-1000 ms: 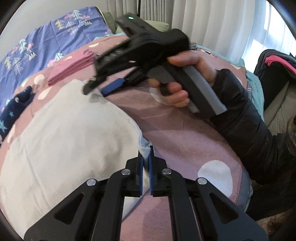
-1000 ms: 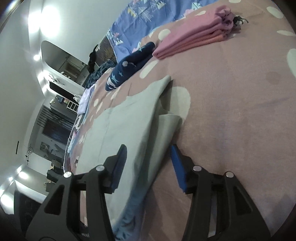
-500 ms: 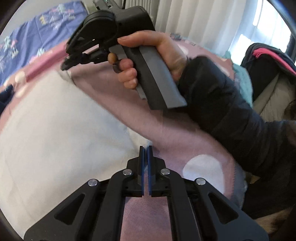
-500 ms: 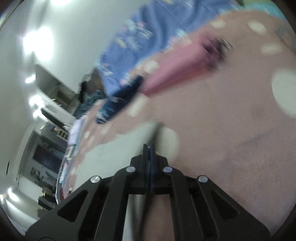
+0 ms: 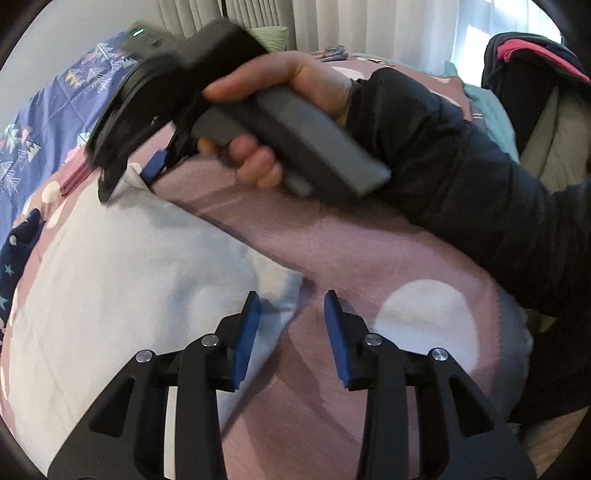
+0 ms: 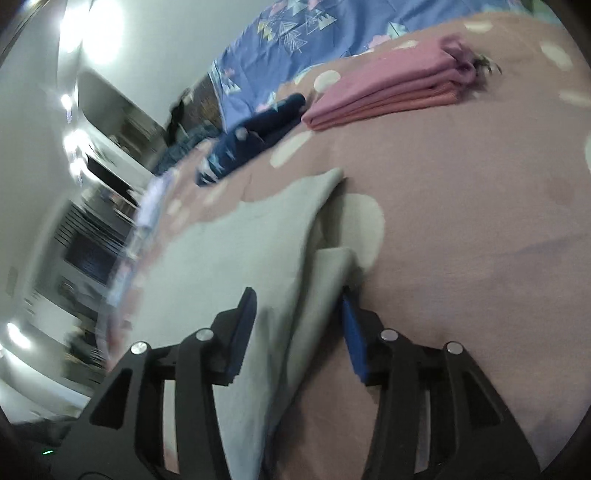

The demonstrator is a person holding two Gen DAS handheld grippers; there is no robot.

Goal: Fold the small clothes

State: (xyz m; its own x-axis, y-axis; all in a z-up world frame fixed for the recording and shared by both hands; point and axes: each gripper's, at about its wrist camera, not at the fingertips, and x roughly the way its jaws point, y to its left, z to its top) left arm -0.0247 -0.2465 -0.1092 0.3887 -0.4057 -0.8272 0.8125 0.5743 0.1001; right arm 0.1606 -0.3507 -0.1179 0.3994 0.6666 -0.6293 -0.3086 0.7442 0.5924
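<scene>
A pale grey-white garment (image 5: 110,280) lies spread on the mauve dotted bedspread (image 5: 332,251); it also shows in the right wrist view (image 6: 236,266). My left gripper (image 5: 291,314) is open, its jaws straddling the garment's near corner (image 5: 284,295). My right gripper (image 6: 299,306) is open with the garment's folded edge between its jaws; in the left wrist view it (image 5: 147,170) sits at the garment's far corner, held by a hand (image 5: 295,110).
A folded pink stack (image 6: 391,96) and a dark navy starred garment (image 6: 255,136) lie further up the bed. A blue patterned quilt (image 6: 314,33) lies behind them. Dark clothes (image 5: 535,74) sit at the right by the curtains.
Both grippers were shut half a second ago and are now open. The right gripper has dropped back down to the garment's far corner.
</scene>
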